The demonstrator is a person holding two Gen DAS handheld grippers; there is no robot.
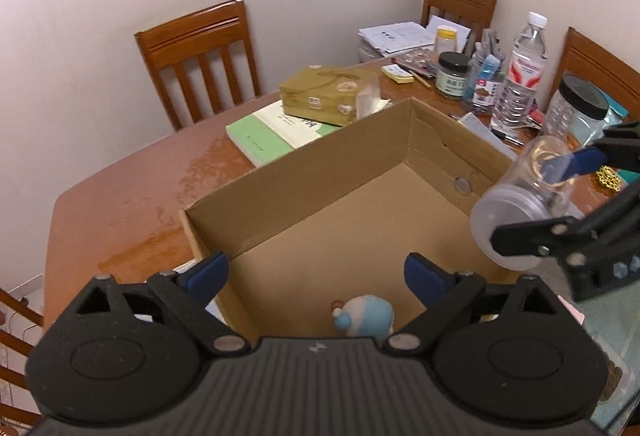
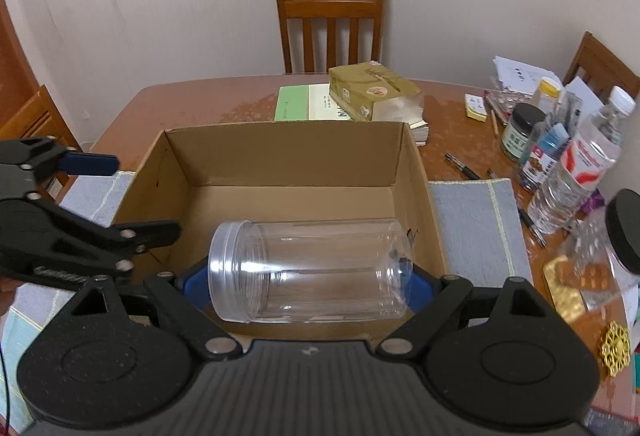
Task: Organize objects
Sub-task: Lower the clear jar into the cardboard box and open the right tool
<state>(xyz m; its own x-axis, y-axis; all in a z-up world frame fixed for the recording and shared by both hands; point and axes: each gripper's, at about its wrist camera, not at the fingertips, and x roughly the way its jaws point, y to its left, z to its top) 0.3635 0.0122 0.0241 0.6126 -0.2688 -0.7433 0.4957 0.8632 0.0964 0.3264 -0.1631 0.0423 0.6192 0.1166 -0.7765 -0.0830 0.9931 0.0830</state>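
An open cardboard box (image 1: 320,172) (image 2: 288,158) stands on the brown table. A small blue and white plush toy (image 1: 364,318) lies on the box floor near its front wall. My left gripper (image 1: 316,274) (image 2: 128,196) hangs open over the box's near left part, just above the toy, with nothing between its blue pads. My right gripper (image 2: 308,284) (image 1: 542,200) is shut on a clear, lidless plastic jar (image 2: 310,270) (image 1: 520,196). The jar lies sideways across the pads with its mouth to the left, above the box's near right edge.
Behind the box lie a green book (image 2: 292,104) and a gold tissue box (image 2: 372,92). At the right stand a water bottle (image 2: 576,172), a black-lidded jar (image 2: 522,130), a black-capped clear jar (image 1: 576,108), pens and papers. Grey placemats (image 2: 476,220) flank the box. Wooden chairs (image 2: 330,24) ring the table.
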